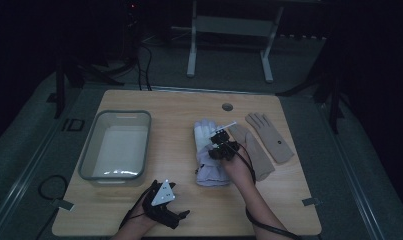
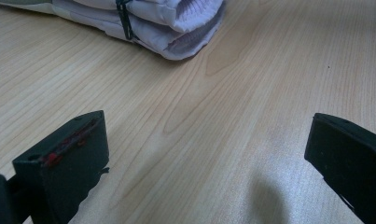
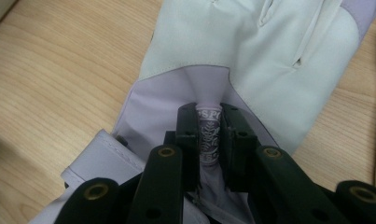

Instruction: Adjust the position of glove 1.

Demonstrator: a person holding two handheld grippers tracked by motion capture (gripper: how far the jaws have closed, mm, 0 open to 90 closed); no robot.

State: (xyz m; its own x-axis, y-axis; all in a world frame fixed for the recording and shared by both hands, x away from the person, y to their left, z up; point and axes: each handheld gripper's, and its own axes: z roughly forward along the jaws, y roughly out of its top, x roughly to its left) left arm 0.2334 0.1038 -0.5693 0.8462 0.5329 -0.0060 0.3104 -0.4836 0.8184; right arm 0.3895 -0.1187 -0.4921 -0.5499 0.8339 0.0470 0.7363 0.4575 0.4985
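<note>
A white and lavender glove [image 1: 209, 167] lies in the middle of the wooden table [image 1: 179, 105], its fingers pointing away from me. My right gripper [image 1: 219, 145] stands over its palm, and in the right gripper view the jaws [image 3: 209, 112] are shut on a raised pinch of the glove [image 3: 251, 51] with a printed label on it. My left gripper [image 1: 170, 202] rests near the table's front edge. Its jaws [image 2: 209, 154] are wide open with bare wood between them, and the glove's cuff [image 2: 176, 23] lies a little ahead of them.
A clear plastic bin [image 1: 89, 160] stands empty at the left of the table. Two beige gloves [image 1: 269, 135] lie flat just right of the white one. A small round hole [image 1: 227, 106] sits near the far edge. Dark floor and a stand's legs lie beyond.
</note>
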